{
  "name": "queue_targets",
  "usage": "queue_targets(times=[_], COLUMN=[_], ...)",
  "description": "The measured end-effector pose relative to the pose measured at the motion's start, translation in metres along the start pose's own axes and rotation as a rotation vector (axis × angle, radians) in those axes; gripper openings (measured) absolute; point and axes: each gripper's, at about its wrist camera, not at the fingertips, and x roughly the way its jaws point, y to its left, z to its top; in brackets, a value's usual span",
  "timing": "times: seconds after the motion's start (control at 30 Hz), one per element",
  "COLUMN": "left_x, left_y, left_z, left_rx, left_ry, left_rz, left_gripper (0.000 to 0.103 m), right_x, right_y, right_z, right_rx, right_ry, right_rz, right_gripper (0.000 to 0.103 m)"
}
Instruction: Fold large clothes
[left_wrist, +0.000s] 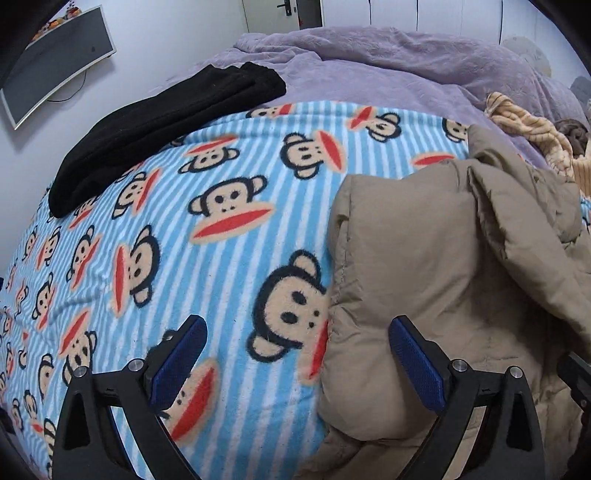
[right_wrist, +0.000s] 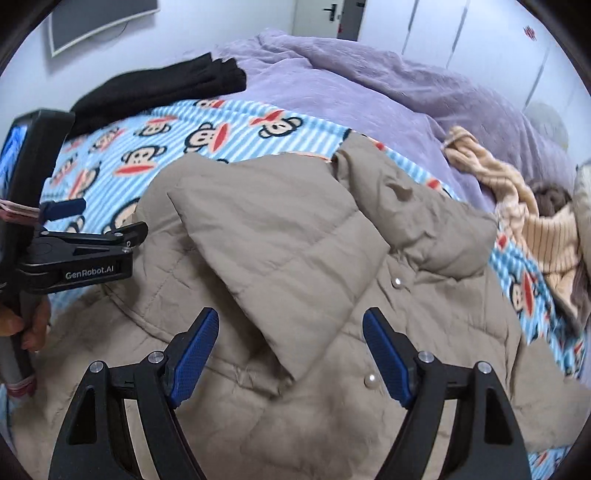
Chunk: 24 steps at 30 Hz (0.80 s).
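A beige padded jacket (right_wrist: 295, 236) with pearl snaps lies on a blue striped monkey-print blanket (left_wrist: 207, 236), with one sleeve folded across its front. My right gripper (right_wrist: 290, 332) hovers open above the jacket's front, nothing between its blue pads. My left gripper (left_wrist: 299, 350) is open too and straddles the jacket's (left_wrist: 443, 277) left edge, one finger over the blanket and the other over the jacket. In the right wrist view the left gripper (right_wrist: 110, 216) shows at the jacket's left side, held by a hand (right_wrist: 33, 325).
A folded black garment (left_wrist: 166, 122) lies at the blanket's far left corner. A crumpled purple duvet (left_wrist: 369, 66) fills the back of the bed. A beige striped knit (right_wrist: 517, 206) lies bunched at the right. A wall screen (left_wrist: 55, 74) and door (left_wrist: 284, 14) are behind.
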Motion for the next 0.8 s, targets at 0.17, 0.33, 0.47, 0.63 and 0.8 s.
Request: queue_targets(times=[0.17,0.33,0.47,0.63,0.8], left_x=[0.008,0.012,0.010,-0.018,-0.015], left_y=[-0.005,-0.004,-0.005,0.004,-0.015], left_z=[-0.004,-0.005,-0.001,0.020,0.043], left_rx=[0.002,0.000,0.012,-0.030,0.006], left_ry=[0.004,0.018,0.028,-0.022,-0.037], left_rz=[0.005,0.001,-0.002,-0.115,-0.173], left_gripper=[0.100,0.100,0.100,0.065,0.059], right_x=[0.015,0.008,0.011,-0.014,-0.011], right_y=[-0.033,-0.132,-0.176,-0.204,-0.183], right_z=[0.008,-0.029,-0.071,-0.104,-0.081], right_rx=[0.106,0.486,0.675,0.834,0.667], right_ry=[-0.022,-0.001,0.064,-0.007,-0.015], right_rz=[-0.112,-0.059,0.045,0.053,0.139], right_gripper=[0.082,0.082,0.082,0.048,0.033])
